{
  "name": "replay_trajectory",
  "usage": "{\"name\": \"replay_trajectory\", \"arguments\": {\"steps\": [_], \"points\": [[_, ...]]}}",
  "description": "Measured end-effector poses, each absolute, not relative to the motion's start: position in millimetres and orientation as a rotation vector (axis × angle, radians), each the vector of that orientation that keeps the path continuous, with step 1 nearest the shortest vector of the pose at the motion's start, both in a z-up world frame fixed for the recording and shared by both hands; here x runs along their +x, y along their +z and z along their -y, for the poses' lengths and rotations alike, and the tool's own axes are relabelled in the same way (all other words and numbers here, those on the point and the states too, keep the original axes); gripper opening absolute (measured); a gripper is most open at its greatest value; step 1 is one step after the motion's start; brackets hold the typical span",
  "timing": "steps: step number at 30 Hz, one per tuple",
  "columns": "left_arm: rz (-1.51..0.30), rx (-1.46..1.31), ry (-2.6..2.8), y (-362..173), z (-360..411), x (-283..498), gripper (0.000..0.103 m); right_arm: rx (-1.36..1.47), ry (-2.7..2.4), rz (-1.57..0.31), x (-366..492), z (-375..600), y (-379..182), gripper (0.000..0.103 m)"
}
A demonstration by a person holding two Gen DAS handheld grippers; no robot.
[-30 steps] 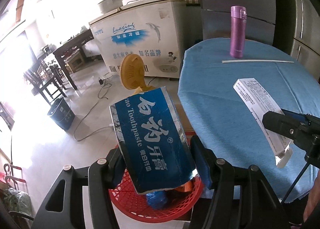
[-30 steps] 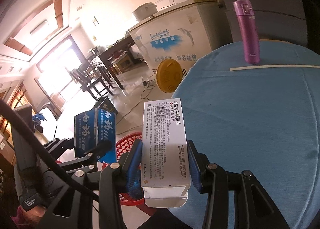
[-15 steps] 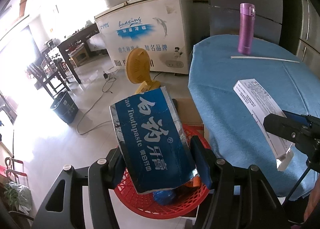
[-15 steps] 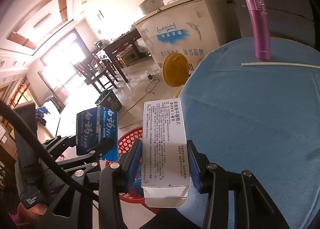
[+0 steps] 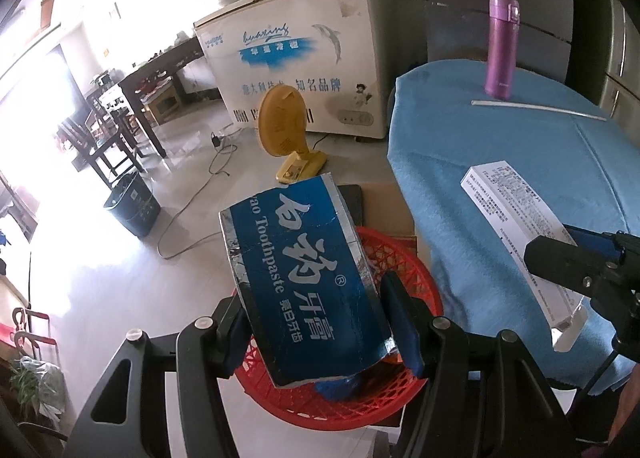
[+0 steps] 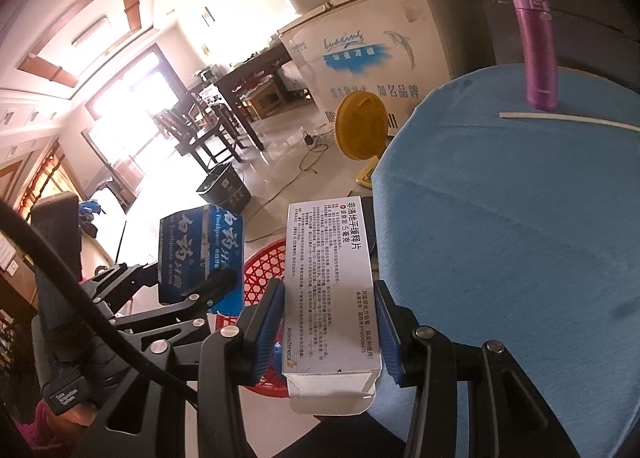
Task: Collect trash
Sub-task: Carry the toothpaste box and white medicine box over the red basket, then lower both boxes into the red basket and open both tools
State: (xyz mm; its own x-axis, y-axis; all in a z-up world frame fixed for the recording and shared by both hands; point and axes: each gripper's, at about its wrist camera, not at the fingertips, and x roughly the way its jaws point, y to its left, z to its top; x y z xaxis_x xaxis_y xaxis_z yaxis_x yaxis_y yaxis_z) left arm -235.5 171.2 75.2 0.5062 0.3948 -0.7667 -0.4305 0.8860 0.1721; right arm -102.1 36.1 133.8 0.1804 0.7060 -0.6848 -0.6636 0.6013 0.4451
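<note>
- Hanging above the red basket [image 5: 396, 254], the blue toothpaste box [image 5: 308, 282] is the nearer piece of trash to its goal; the basket sits on the floor just left of the blue-covered counter [image 5: 520, 185].
- The white medicine box [image 6: 330, 290] is over the counter's near left edge, with the basket showing to its left and below.
- Risk, as I judge it: the toothpaste box is tilted and crumpled, so let go here it could catch the basket's rim and tumble onto the floor.
- The medicine box is only partly over the basket; released now, it would likely land on the counter's edge or the floor.
- Its open bottom flap hangs loose and could snag on the rim.
- The left gripper [image 5: 316, 322] is partly closed, its blue pads pressed on both long sides of the toothpaste box.
- The right gripper [image 6: 330, 332] is likewise clamped on the medicine box, pads on its two side faces.
- Farther off, a purple flask [image 5: 501, 47] and a white straw [image 5: 536, 109] stand on the counter's far side, well apart from both grippers.
</note>
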Motion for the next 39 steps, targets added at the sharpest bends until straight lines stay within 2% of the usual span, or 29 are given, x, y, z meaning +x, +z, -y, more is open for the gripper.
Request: {"name": "replay_trajectory", "arguments": {"steps": [39], "points": [[-1.035, -0.095, 0.525, 28, -202, -246, 0.062, -0.009, 1.022, -1.173, -84, -94, 85, 0.047]]}}
